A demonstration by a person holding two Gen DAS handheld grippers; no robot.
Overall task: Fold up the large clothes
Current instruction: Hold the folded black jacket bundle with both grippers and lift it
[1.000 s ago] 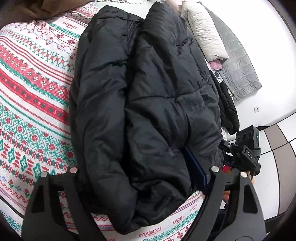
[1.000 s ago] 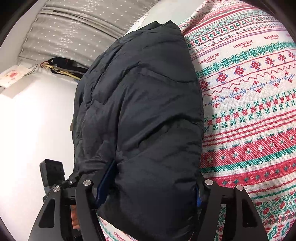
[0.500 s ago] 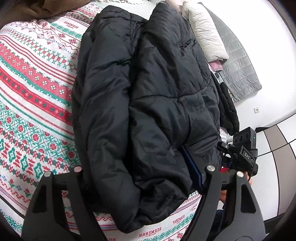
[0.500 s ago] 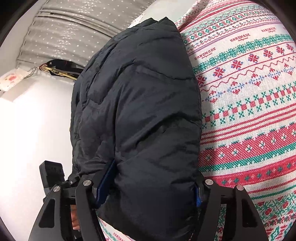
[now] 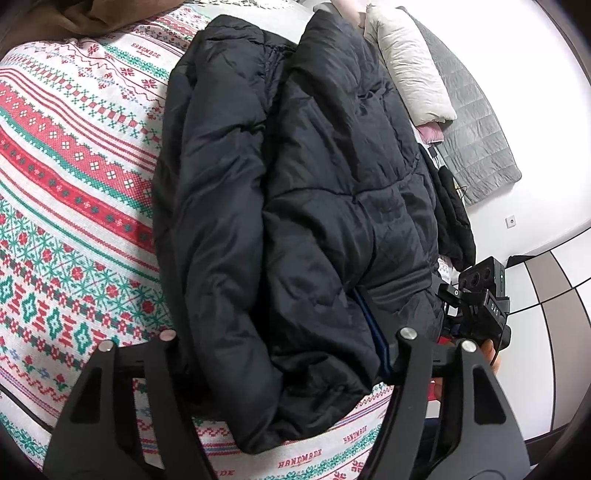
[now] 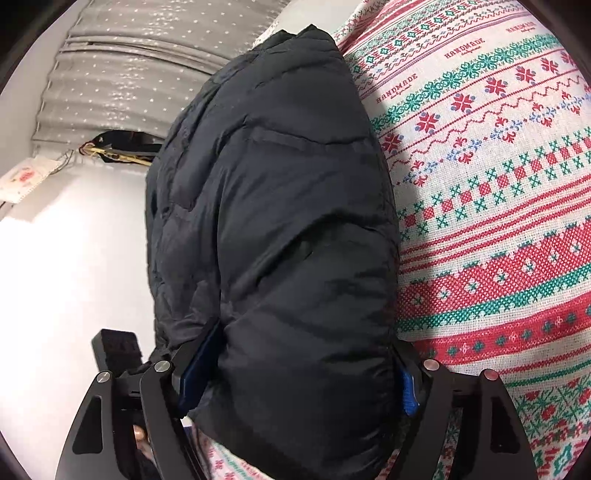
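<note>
A black puffer jacket lies folded lengthwise on a bed with a red, green and white patterned cover. My left gripper straddles the jacket's near end. Its jaws are closing, and the blue pad presses into the padding. The right gripper holds the same end from the other side, with the jacket bulging between its blue pads. Its jaws are opening but still touch the fabric. Each gripper shows in the other's view: the right gripper body and the left gripper body.
A beige pillow and a grey quilted mat lie beyond the jacket by the white wall. A brown cloth sits at the far left corner. A dark garment hangs off the bed's right edge. A grey dotted curtain hangs behind.
The left gripper's fingers have drawn closer together around the jacket's end. The right view has rolled slightly and its fingers stand a little wider. The jacket has stayed in place.
</note>
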